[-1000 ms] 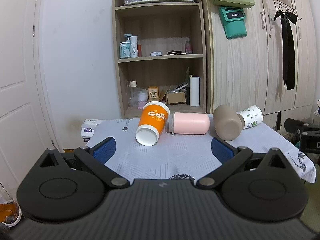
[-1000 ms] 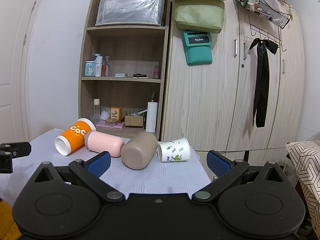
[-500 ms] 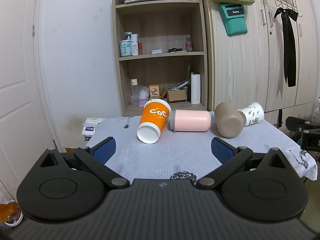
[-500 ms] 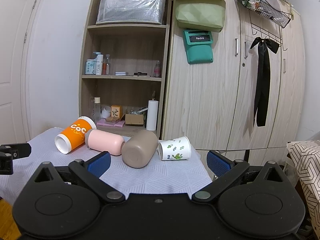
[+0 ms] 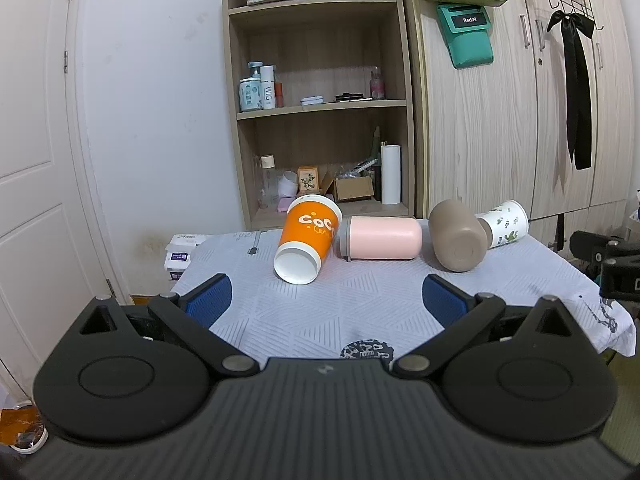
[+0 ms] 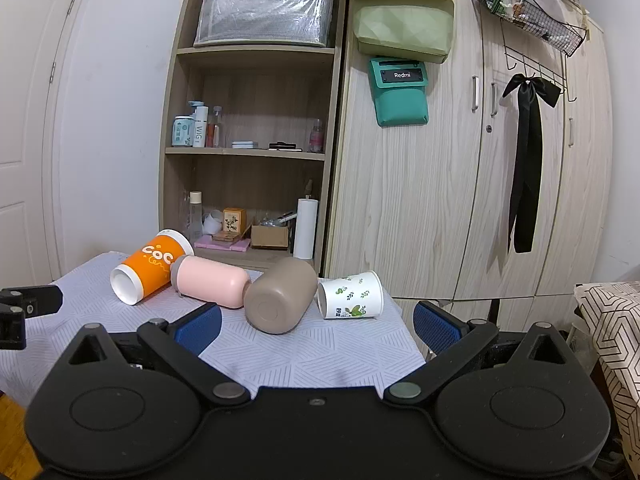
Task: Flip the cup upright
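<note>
Several cups lie on their sides in a row on the table's far part: an orange paper cup (image 5: 307, 240) (image 6: 150, 266), a pink tumbler (image 5: 382, 238) (image 6: 212, 283), a taupe tumbler (image 5: 458, 241) (image 6: 280, 300) and a white leaf-print paper cup (image 5: 505, 227) (image 6: 352, 295). My left gripper (image 5: 326, 300) is open and empty, short of the orange and pink cups. My right gripper (image 6: 318, 326) is open and empty, short of the taupe and white cups.
The table has a pale patterned cloth (image 5: 360, 304) (image 6: 320, 352). Behind it stand a wooden shelf unit (image 5: 320, 120) and a wardrobe (image 6: 460, 184). A door (image 5: 36, 160) is at the left. The other gripper shows at the edge of each view.
Both grippers have tilted or moved slightly, so the cups sit a little lower in the left view. The cups have not moved. Both grippers stay open.
</note>
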Motion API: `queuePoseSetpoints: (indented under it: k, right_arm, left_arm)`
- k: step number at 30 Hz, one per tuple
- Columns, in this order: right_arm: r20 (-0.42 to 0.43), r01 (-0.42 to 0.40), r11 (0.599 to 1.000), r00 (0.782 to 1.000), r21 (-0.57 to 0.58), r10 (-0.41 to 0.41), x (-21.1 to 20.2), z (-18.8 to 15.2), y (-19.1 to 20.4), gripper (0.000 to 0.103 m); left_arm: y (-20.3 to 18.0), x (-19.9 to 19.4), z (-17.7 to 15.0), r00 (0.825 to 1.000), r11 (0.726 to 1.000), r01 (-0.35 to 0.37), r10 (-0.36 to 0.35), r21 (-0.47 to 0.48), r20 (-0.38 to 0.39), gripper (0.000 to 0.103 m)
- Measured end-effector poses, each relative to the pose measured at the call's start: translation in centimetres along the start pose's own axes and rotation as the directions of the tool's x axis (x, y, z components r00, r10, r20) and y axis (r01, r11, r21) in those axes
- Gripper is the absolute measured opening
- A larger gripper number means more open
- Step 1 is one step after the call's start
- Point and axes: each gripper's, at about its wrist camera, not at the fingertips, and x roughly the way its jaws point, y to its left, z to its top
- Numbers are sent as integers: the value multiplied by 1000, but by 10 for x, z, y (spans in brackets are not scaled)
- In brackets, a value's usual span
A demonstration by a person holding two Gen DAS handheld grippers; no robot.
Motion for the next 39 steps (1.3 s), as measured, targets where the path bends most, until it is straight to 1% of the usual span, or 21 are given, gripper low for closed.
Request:
queuePoseSetpoints:
  k: [5, 9, 12, 15, 18, 22, 25, 28, 30, 32, 34, 36, 37, 39]
  right_arm:
    - [-6, -1, 1000, 1000, -5, 1, 1, 0, -1, 103]
    - [-5, -6, 1000, 1000, -18, 6, 2, -1, -5, 103]
    - [2, -19, 999, 1000, -46, 19, 4, 0, -11, 103]
    - [-7, -64, 996, 998, -56, 64, 14, -1, -24, 103]
    - [-29, -114, 992, 993, -46, 112, 27, -3, -41, 103]
    - [-60, -136, 989, 989, -65, 132, 49, -6, -57, 103]
    - [-92, -152, 987, 985, -46, 148, 67, -8, -69, 103]
    - [-119, -175, 985, 978, -6, 173, 82, -11, -80, 103]
    - [-130, -183, 983, 974, 12, 183, 91, -12, -85, 103]
    - [-142, -191, 981, 971, 21, 192, 99, -15, -88, 103]
    - [-154, -202, 979, 967, 30, 204, 106, -17, -90, 103]
    - [-166, -215, 975, 961, 50, 221, 114, -21, -92, 103]
    - [-170, -217, 974, 960, 57, 224, 118, -22, -92, 103]
    - [-177, -219, 974, 958, 63, 227, 128, -24, -92, 103]
  left_arm:
    - [-2, 1, 1, 1000, 1000, 11, -11, 12, -3, 103]
    - [-11, 3, 10, 999, 997, 50, -50, 66, -9, 103]
    - [-20, 13, 25, 993, 989, 116, -113, 94, -35, 103]
    - [-31, 33, 43, 976, 974, 208, -201, 89, -81, 103]
    - [-49, 57, 60, 959, 954, 274, -262, 122, -104, 103]
    - [-77, 88, 80, 927, 909, 371, -352, 191, -130, 103]
    - [-101, 113, 95, 895, 865, 444, -414, 235, -167, 103]
    - [-124, 137, 106, 863, 819, 502, -454, 277, -220, 101]
    - [-138, 151, 111, 846, 794, 529, -470, 300, -250, 100]
    - [-152, 165, 113, 829, 762, 556, -482, 332, -284, 100]
    - [-167, 183, 113, 798, 720, 599, -499, 350, -339, 100]
    - [-180, 201, 113, 775, 694, 626, -504, 355, -381, 99]
    - [-187, 211, 112, 770, 687, 631, -501, 360, -395, 99]
    - [-198, 227, 110, 758, 658, 647, -500, 386, -419, 97]
